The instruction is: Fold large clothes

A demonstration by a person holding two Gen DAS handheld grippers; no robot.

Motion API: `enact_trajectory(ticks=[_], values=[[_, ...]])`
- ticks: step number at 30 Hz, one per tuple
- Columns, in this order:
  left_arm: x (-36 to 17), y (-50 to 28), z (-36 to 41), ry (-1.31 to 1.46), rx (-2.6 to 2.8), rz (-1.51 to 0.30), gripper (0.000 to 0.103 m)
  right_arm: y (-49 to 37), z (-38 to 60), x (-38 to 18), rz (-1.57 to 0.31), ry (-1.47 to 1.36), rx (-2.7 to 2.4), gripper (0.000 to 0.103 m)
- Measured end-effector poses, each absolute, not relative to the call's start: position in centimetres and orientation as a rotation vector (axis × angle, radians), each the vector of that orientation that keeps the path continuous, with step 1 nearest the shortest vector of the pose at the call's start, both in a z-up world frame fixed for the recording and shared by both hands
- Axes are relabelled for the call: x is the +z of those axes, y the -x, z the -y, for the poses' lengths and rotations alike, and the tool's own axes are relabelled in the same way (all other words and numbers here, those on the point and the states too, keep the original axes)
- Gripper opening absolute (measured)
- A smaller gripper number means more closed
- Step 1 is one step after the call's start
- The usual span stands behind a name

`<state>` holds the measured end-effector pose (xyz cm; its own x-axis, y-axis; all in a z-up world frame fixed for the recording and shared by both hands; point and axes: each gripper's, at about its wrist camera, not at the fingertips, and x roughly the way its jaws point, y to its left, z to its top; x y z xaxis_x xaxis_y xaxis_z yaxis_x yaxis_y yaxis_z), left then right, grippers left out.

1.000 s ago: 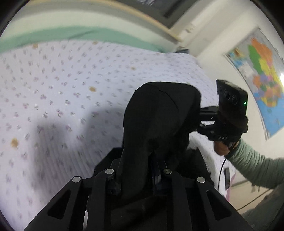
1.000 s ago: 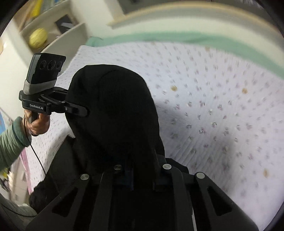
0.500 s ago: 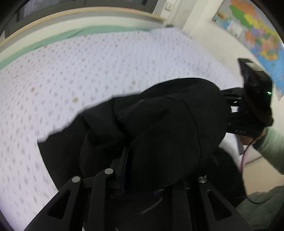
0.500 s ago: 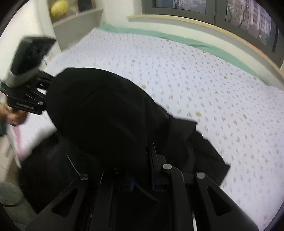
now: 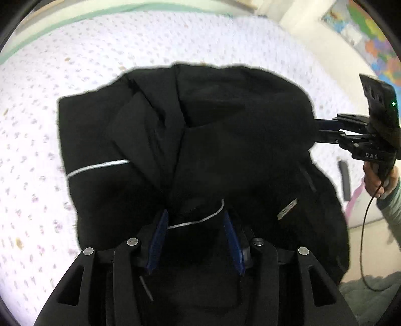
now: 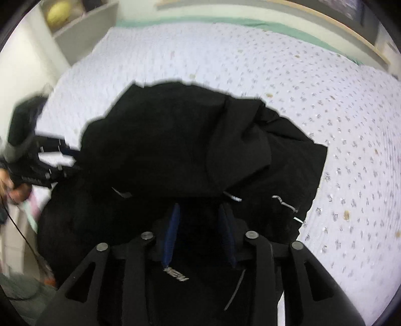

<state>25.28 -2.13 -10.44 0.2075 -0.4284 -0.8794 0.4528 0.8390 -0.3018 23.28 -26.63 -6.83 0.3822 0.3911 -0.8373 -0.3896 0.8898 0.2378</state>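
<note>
Item: black jacket (image 5: 205, 140), large, bunched, with thin reflective piping (image 5: 97, 167). Location: near edge of the bed (image 5: 75, 62), part spread on the white dotted quilt (image 6: 288, 82), part hanging over the bedside at 5 o'clock in the left wrist view. Far hem ragged, reaching roughly mid-quilt; left border straight, at 9 o'clock.

Left gripper (image 5: 195, 220): blue-padded fingers (image 5: 158, 238) parted, cloth lying between them; whether they pinch it cannot be told.

Right gripper (image 6: 198, 218): fingers likewise spread with dark fabric between; grip cannot be told. In the left wrist view it enters at 3 o'clock, tips hidden behind the cloth.

Open room: bare quilt from 9 through 12 to 2 o'clock beyond the jacket, bounded by a green border (image 6: 225, 21) along the far side.

Surroundings: wall map (image 5: 368, 37) at 1 o'clock; shelf (image 6: 82, 22) with a yellow ball (image 6: 59, 10) at 11 o'clock in the right wrist view.
</note>
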Motion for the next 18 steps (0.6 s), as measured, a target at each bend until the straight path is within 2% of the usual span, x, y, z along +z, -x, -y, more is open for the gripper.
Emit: enact_trajectory(ticks=[1,2,5,8,13,18], values=[[-9.1,-25.3,1.6,0.013,-0.621,-1.188,0.047,-23.9,26.5,-5.7,-1.042,-0.033,0.506,0.063],[-7.8,-25.7,1.1,0.057,-0.634,-1.158,0.047,-24.6,26.1,-4.2,-1.0,-0.071,0.516,0.069],[-4.0,-27.2,0.5,0.186,-0.689,-1.048,0.048,-27.3,24.5,-2.0,-0.943,-0.175,0.543,0.069],[-2.4,-29.6,1.0,0.292,-0.698,-0.982,0.06,-30.4,22.6,-3.4,-0.99,-0.19,0.472,0.069],[-8.5,-33.4,3.8,0.361,-0.666,-1.133,0.058,-32.2,20.1,-10.1,-1.17,-0.155,0.44,0.069],[-16.2,-32.5,5.3,0.334,-0.681,-1.287,0.058,-29.7,18.8,-16.7,-1.281,0.01,0.396,0.068]])
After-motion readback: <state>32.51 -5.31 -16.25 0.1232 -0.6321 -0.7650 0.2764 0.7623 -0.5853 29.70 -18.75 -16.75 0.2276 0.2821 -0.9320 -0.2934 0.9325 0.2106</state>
